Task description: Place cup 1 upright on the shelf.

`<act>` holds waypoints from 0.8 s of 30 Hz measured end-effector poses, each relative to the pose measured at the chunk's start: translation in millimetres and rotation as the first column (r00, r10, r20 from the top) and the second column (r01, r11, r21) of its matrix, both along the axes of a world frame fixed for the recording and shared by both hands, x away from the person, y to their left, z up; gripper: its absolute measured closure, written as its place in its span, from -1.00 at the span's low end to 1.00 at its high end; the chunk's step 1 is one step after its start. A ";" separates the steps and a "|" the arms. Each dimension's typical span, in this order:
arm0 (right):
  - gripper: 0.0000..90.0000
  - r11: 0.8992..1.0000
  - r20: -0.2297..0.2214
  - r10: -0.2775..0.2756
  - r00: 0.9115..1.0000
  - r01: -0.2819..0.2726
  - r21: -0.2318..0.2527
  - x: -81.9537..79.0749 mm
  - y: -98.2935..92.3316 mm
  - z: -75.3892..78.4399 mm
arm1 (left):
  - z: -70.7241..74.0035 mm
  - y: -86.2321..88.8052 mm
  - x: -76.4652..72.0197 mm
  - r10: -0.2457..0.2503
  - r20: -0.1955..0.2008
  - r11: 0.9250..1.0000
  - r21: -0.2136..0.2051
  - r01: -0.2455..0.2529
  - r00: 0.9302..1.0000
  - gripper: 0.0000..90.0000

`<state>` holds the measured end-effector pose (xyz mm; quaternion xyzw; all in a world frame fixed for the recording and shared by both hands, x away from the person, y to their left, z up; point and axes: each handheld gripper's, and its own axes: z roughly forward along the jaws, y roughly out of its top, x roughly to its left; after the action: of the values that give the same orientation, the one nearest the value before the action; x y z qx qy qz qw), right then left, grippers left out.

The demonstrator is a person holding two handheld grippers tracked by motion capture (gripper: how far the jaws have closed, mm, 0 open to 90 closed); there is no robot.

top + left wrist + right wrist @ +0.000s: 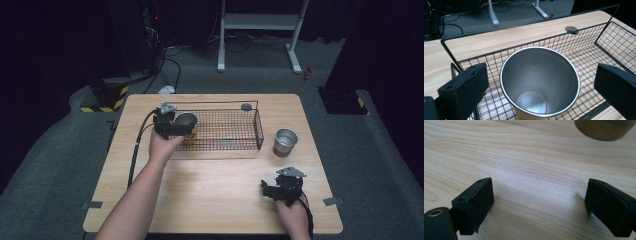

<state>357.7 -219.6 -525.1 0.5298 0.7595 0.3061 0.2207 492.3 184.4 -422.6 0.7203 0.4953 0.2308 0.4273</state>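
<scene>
Dark room, grey carpeted floor, white desk frame (260, 30) at the far side; cables on the floor at far left. Light wooden table (210, 190), rectangular, bare wood across its near half. Black wire basket (225, 131) on the far half of the table, slightly left of centre, long side running left to right; a small grey round disc (246, 106) sits by its far rim. First steel cup (186, 121): upright in the left end of the basket, mouth open upward, bright metal inside, brownish outside at the base; seen from the left gripper view (540, 82) it stands on the mesh floor close to the near-left corner. Left gripper (172, 129): held at the basket's left end, jaws spread wide on either side of the cup with clear gaps on both sides, not touching it; cable trails down the left of the table. Second steel cup (285, 142): upright on the table just right of the basket, outside it. Right gripper (272, 191): low over the near-right part of the table, well apart from the basket, jaws spread and holding nothing; its own view shows bare wood between them and the second cup's brown base (602, 130) farther off.
</scene>
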 end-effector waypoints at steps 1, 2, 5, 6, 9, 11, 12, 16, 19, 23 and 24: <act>-0.81 1.000 0.000 0.000 1.000 0.000 0.000 0.0 0.0 0.0 | 0.4 0.4 -0.4 -0.001 0.000 1.000 -0.001 0.001 1.000 -0.99; -0.81 1.000 0.000 0.000 1.000 0.000 0.000 0.0 0.0 0.0 | 1.0 0.8 -1.2 -0.001 -0.002 1.000 -0.001 0.001 1.000 -0.99; -0.81 1.000 0.000 0.000 1.000 0.000 0.000 0.0 0.0 0.0 | 2.7 1.8 -3.6 0.002 0.001 1.000 0.011 -0.002 1.000 -0.99; -0.81 1.000 0.000 0.000 1.000 0.000 0.000 0.0 0.0 0.0 | 3.3 2.1 -4.4 -0.004 0.003 1.000 0.017 0.004 1.000 -0.99; -0.81 1.000 0.000 0.000 1.000 0.000 0.000 0.0 0.0 0.0 | 4.7 2.2 -8.5 -0.019 0.006 0.999 0.025 0.019 1.000 -0.99; -0.81 1.000 0.000 0.000 1.000 0.000 0.000 0.0 0.0 0.0 | 5.1 3.8 -11.4 -0.032 0.002 0.999 0.020 0.032 0.999 -0.99; -0.81 1.000 0.000 0.000 1.000 0.000 0.000 0.0 0.0 0.0 | 5.0 4.2 -12.3 -0.036 -0.002 0.999 0.016 0.036 0.999 -0.99; -0.81 1.000 0.000 0.000 1.000 0.000 0.000 0.0 0.0 0.0 | 5.3 8.6 -17.2 -0.054 -0.021 0.998 0.027 0.055 0.998 -0.99; -0.81 1.000 0.000 0.000 1.000 0.000 0.000 0.0 0.0 0.0 | 7.0 11.8 -22.6 -0.064 -0.017 0.998 0.010 0.064 0.998 -0.99; -0.81 1.000 0.000 0.000 1.000 0.000 0.000 0.0 0.0 0.0 | 9.6 14.9 -30.9 -0.067 -0.015 0.998 0.006 0.067 0.998 -0.98; -0.81 1.000 0.000 0.000 1.000 0.000 0.000 0.0 0.0 0.0 | 9.7 15.3 -34.1 -0.069 -0.015 0.998 0.006 0.069 0.998 -0.98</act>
<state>357.7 -219.6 -525.1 0.5298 0.7595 0.3062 0.2207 458.2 199.6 -412.9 0.7398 0.4728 0.2122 0.4290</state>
